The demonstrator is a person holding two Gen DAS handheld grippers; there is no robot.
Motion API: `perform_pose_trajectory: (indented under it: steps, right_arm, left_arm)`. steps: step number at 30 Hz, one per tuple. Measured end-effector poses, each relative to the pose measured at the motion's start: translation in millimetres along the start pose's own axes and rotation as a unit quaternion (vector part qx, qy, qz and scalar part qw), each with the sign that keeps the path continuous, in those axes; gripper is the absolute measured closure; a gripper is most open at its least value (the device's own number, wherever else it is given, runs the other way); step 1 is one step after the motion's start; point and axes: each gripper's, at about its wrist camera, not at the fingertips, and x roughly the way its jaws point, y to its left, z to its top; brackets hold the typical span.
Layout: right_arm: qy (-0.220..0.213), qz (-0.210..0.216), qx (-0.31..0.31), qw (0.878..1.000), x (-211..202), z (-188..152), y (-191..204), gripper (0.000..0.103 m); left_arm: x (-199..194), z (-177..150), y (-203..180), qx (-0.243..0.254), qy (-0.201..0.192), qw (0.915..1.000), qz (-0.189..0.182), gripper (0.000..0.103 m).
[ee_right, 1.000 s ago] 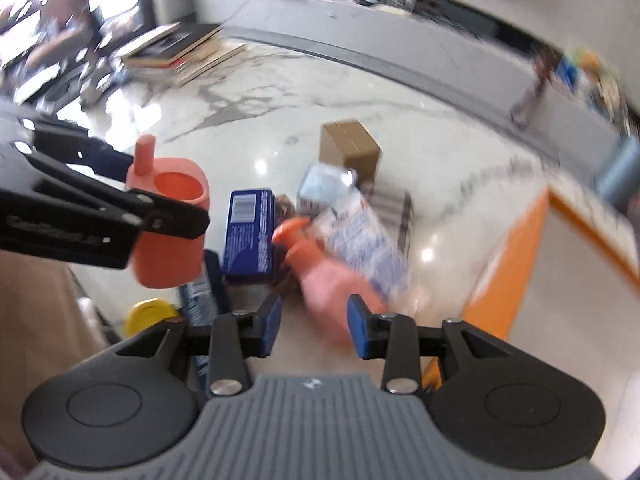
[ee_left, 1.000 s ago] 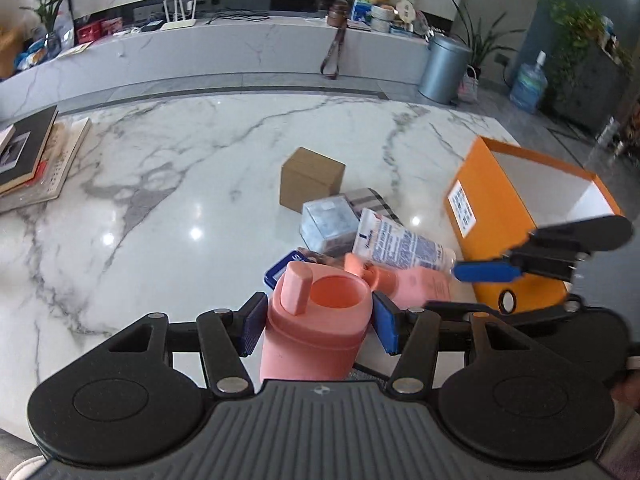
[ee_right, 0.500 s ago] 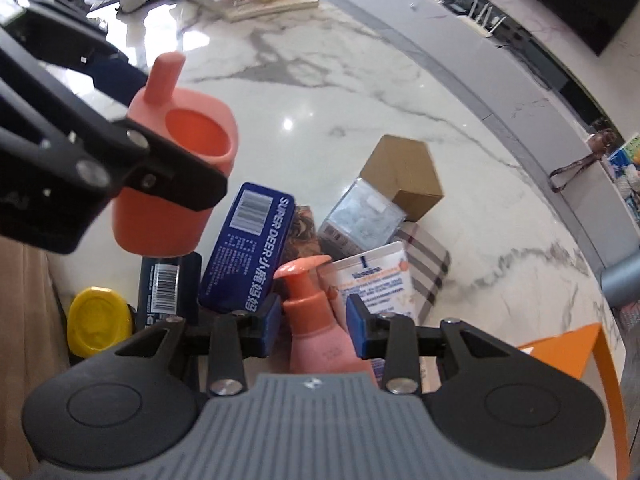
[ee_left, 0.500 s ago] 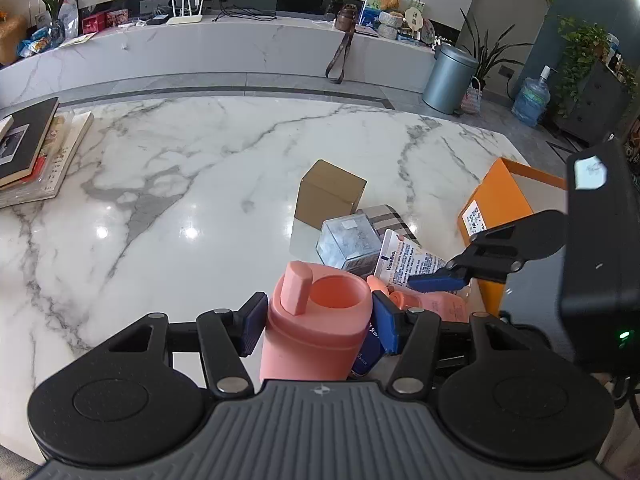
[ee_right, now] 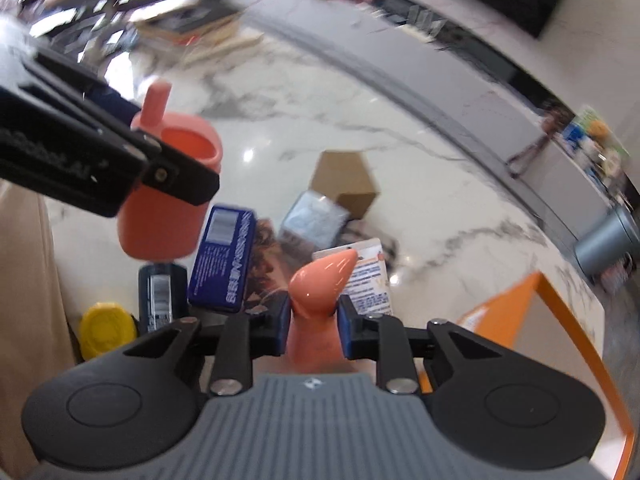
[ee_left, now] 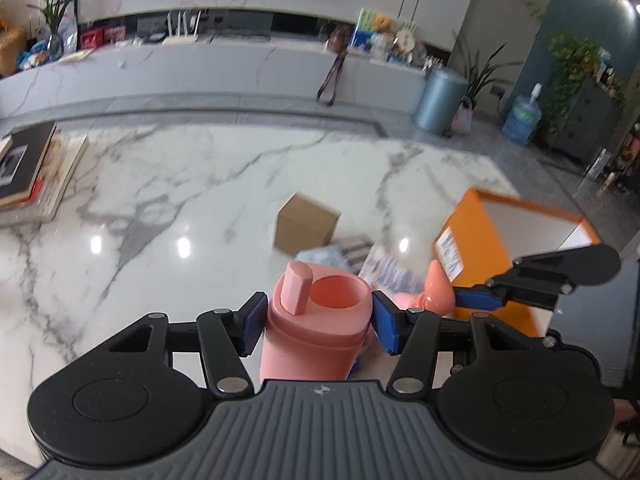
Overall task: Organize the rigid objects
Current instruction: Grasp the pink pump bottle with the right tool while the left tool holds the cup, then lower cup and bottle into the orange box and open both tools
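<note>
The right gripper [ee_right: 311, 326] has just been closing its jaws, and its blue pads now press on the neck of the pink pump bottle [ee_right: 320, 280], which they loosely flanked half a second ago. The bottle's spout, which lay low among the clutter on the marble table [ee_right: 320, 120], now stands higher in the right wrist view, in front of the white labelled tube [ee_right: 370, 276]. In the left wrist view the spout [ee_left: 436, 288] now rises beside the orange box [ee_left: 472, 264], and the cluttered items look blurred where they were sharp before.
</note>
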Motion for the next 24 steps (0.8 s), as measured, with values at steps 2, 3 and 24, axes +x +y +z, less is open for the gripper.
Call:
perform_pose_trajectory:
  steps: [2, 3, 24]
  right_arm:
    - [-0.029, -0.01, 0.029, 0.999, -19.6, -1.8, -8.0, 0.078]
    - [-0.044, -0.013, 0.049, 0.998, -31.2, -2.1, -14.6, 0.078]
    - [-0.078, -0.047, 0.383, 0.919, -77.4, -96.8, -182.8, 0.078]
  left_arm:
    - [-5.6, 6.6, -9.5, 0.001, -0.013, 0.9999, -0.01, 0.039]
    - [-7.6, 10.4, -15.0, 0.004, -0.02, 0.9996, -0.017, 0.039]
    - [128.8, 66.4, -218.2, 0.259, -0.002, 0.9568, -0.132, 0.039]
